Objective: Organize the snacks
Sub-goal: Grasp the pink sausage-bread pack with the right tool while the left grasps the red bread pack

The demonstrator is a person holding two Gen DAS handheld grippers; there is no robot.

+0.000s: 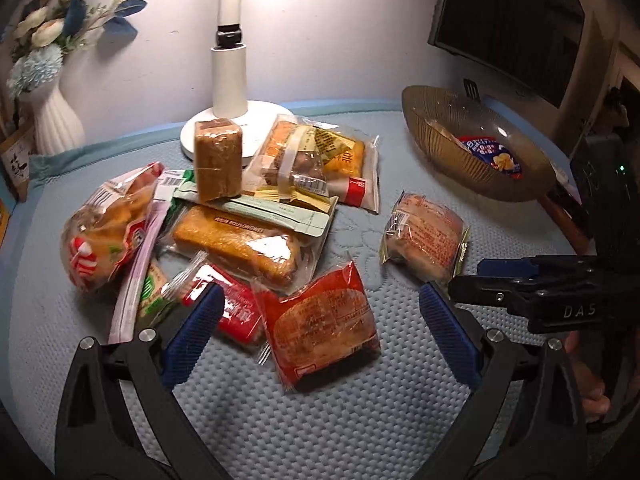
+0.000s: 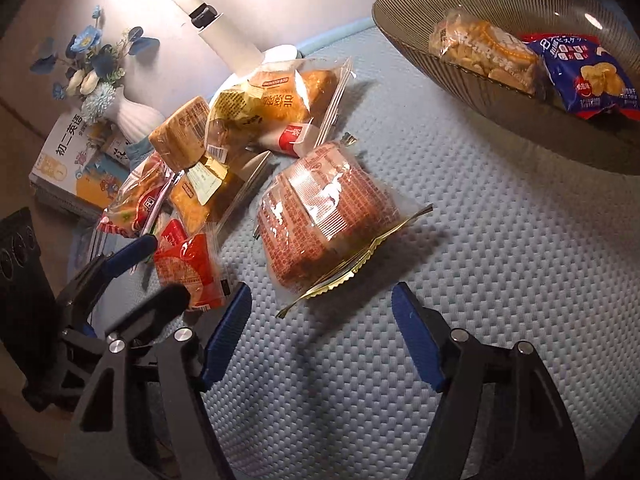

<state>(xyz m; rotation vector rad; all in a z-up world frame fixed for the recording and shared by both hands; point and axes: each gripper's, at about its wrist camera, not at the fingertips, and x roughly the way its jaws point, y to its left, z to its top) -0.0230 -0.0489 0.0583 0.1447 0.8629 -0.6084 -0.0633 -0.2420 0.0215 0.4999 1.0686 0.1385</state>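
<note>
Holding both tools above the blue mat [image 2: 500,240], I keep my left gripper [image 1: 320,332] spread wide around the red bread packet [image 1: 320,320], not touching it. My right gripper [image 2: 320,328] is also spread, empty, just before the pink printed packet [image 2: 328,216], which lies alone near the mat's middle. The snack pile [image 1: 224,208] sits toward the far left corner by the lamp base [image 1: 236,128]; its lower packets are covered, hard to count. The glass bowl [image 2: 400,24] at the far right edge holds a biscuit pack [image 2: 484,56] and a blue chip bag [image 2: 588,76], partly cut off.
</note>
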